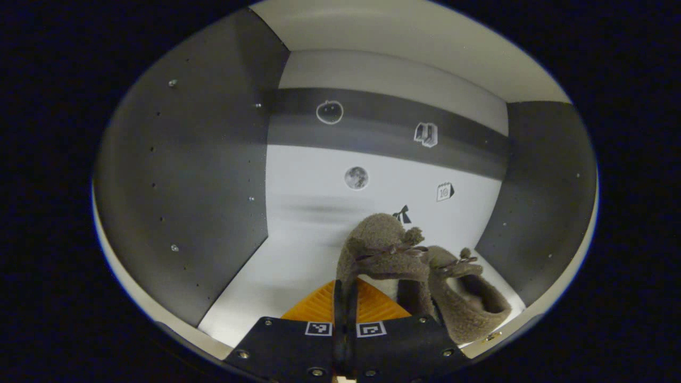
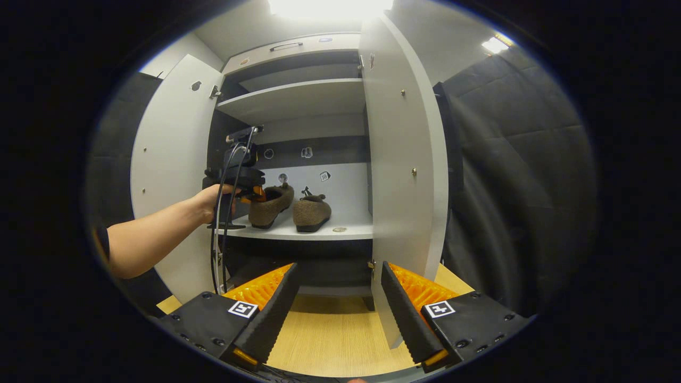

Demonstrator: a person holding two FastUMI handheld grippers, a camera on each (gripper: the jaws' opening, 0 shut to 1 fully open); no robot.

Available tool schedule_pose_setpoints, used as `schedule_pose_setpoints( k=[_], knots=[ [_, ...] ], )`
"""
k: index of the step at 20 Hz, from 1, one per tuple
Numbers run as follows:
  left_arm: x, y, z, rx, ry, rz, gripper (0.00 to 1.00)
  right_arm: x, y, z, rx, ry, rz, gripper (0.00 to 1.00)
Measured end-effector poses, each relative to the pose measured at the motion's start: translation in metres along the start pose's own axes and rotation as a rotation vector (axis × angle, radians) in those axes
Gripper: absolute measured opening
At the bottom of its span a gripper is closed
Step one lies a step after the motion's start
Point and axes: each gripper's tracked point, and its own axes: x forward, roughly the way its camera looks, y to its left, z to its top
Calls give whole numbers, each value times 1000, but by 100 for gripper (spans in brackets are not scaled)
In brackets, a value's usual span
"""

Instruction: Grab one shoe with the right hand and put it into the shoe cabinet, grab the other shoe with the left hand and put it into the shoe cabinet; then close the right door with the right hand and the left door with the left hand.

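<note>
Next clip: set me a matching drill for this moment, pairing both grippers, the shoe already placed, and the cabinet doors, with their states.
Things:
1. left gripper
2. right gripper
3. brown fuzzy shoe on the right of the shelf
4. white cabinet doors

States:
A. standing free on the white shelf
B. swung open
C. open, out in front of the cabinet
D. shut on the heel of the other brown fuzzy shoe

Pairs: 1-D, 2-C, 3-A, 4-B
</note>
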Motion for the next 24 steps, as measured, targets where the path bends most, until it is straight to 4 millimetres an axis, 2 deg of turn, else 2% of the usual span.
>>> schedule_pose_setpoints(
  k=[1, 2, 3, 4, 5, 7, 8, 9, 12, 13, 14, 16, 20, 23, 24],
  knots=[
    [6, 4, -9, 24, 32, 20, 1, 0, -1, 0, -1, -1, -5, 98],
    [7, 4, -14, 47, 53, 28, 7, 0, -3, 0, -2, -1, -6, 98],
    [2, 1, -8, 61, 38, 24, 4, 1, -2, 1, 0, -1, -5, 98],
    [4, -1, -3, 64, 15, 12, 14, 1, -2, 1, 1, 0, -1, 98],
    [4, -4, 1, 58, -8, -9, 16, 1, -1, 2, 3, -1, 3, 97],
    [-12, -4, 10, 42, -51, -15, 72, -2, -1, 6, 2, -10, 12, 97],
    [-26, 0, 16, 45, -74, -6, 100, -4, 1, 7, 0, -15, 19, 96],
    [-33, 1, 18, 49, -97, -1, 95, -7, 1, 10, -3, -24, 26, 96],
    [-74, 0, 27, 66, -164, -17, 96, -15, 3, 18, -15, -45, 47, 96],
    [-92, -1, 29, 71, -190, -22, 96, -17, 3, 20, -15, -48, 54, 96],
    [-110, -2, 32, 75, -214, -30, 100, -21, 3, 22, -14, -52, 62, 96],
    [-148, -6, 36, 78, -262, -50, 100, -27, 4, 27, -4, -62, 82, 96],
    [-218, -2, 28, 77, -321, -59, 100, -41, 4, 36, -7, -83, 110, 96],
    [-263, 1, 14, 77, -348, -71, 100, -54, 7, 45, -7, -115, 143, 96],
    [-273, 1, 8, 86, -356, -71, 100, -58, 9, 48, -6, -124, 155, 97]
  ],
)
